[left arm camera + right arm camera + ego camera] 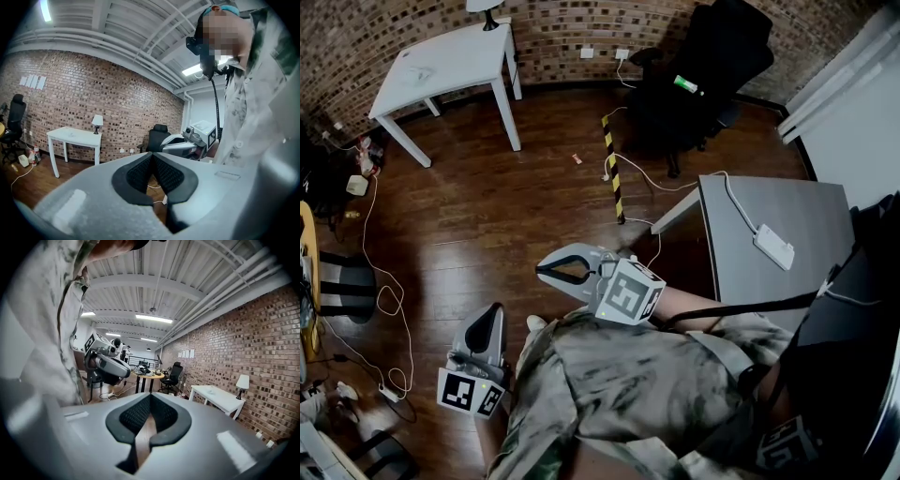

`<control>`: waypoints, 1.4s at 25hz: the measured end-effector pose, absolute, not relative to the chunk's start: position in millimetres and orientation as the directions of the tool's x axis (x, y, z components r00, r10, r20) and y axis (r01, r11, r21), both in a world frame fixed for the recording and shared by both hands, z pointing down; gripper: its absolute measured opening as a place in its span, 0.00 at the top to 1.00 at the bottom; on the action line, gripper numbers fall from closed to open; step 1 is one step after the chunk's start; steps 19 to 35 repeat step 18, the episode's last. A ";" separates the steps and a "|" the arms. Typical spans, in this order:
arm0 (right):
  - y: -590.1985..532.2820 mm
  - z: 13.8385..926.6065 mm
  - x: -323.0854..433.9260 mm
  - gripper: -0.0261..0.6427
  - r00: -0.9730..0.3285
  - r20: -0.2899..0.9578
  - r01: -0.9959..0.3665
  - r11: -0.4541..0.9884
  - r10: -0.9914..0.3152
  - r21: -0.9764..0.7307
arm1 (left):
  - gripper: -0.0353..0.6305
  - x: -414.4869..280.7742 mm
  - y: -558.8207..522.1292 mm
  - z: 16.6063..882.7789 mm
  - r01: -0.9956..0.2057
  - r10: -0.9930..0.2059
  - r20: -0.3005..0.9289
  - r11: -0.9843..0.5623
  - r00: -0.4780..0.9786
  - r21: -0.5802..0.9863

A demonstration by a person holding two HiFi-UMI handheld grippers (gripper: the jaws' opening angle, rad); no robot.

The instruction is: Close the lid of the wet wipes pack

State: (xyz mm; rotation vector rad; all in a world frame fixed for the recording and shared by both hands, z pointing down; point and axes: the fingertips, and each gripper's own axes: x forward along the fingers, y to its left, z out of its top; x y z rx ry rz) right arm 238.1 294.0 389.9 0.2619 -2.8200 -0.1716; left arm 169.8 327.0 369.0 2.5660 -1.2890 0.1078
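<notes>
- Filling the near foreground with a camouflage shirt.
- Holding the left hand-held gripper and the right hand-held gripper both clenched on nothing.
- Finding no wet wipes pack in any view, so telling nothing of its place or look.
- Leaving progress unsettled: fitting a lid awaiting closing or one closed already.

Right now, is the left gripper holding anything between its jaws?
No: the left gripper has its jaws closed tip to tip, with nothing between them.
</notes>
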 end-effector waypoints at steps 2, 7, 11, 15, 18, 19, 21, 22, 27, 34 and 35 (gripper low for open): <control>288.3 384.7 226.0 0.95 -0.933 0.295 -0.169 0.975 -0.205 0.143 | 0.95 158.6 320.3 367.9 -0.791 -0.772 0.184 -0.575 0.609 0.206; 284.1 382.1 191.7 0.95 -0.928 0.308 -0.176 0.974 -0.212 0.141 | 0.95 125.2 311.8 366.6 -0.781 -0.761 0.182 -0.590 0.623 0.204; 285.1 381.2 157.4 0.95 -0.928 0.311 -0.167 0.975 -0.206 0.148 | 0.95 92.2 311.7 365.7 -0.780 -0.760 0.185 -0.590 0.624 0.206; 286.0 385.0 121.3 0.95 -0.927 0.310 -0.170 0.974 -0.209 0.150 | 0.95 56.2 316.3 371.3 -0.779 -0.755 0.196 -0.590 0.626 0.214; 288.7 395.2 96.0 0.95 -0.931 0.299 -0.166 0.973 -0.209 0.163 | 0.95 28.6 320.7 378.8 -0.779 -0.754 0.203 -0.588 0.625 0.217; 288.7 395.2 96.0 0.95 -0.931 0.299 -0.166 0.973 -0.209 0.163 | 0.95 28.6 320.7 378.8 -0.779 -0.754 0.203 -0.588 0.625 0.217; 288.7 395.2 96.0 0.95 -0.931 0.299 -0.166 0.973 -0.209 0.163 | 0.95 28.6 320.7 378.8 -0.779 -0.754 0.203 -0.588 0.625 0.217; 288.7 395.2 96.0 0.95 -0.931 0.299 -0.166 0.973 -0.209 0.163 | 0.95 28.6 320.7 378.8 -0.779 -0.754 0.203 -0.588 0.625 0.217; 288.7 395.2 96.0 0.95 -0.931 0.299 -0.166 0.973 -0.209 0.163 | 0.95 28.6 320.7 378.8 -0.779 -0.754 0.203 -0.588 0.625 0.217; 288.7 395.2 96.0 0.95 -0.931 0.299 -0.166 0.973 -0.209 0.163 | 0.95 28.6 320.7 378.8 -0.779 -0.754 0.203 -0.588 0.625 0.217; 288.7 395.2 96.0 0.95 -0.931 0.299 -0.166 0.973 -0.209 0.163 | 0.95 28.6 320.7 378.8 -0.779 -0.754 0.203 -0.588 0.625 0.217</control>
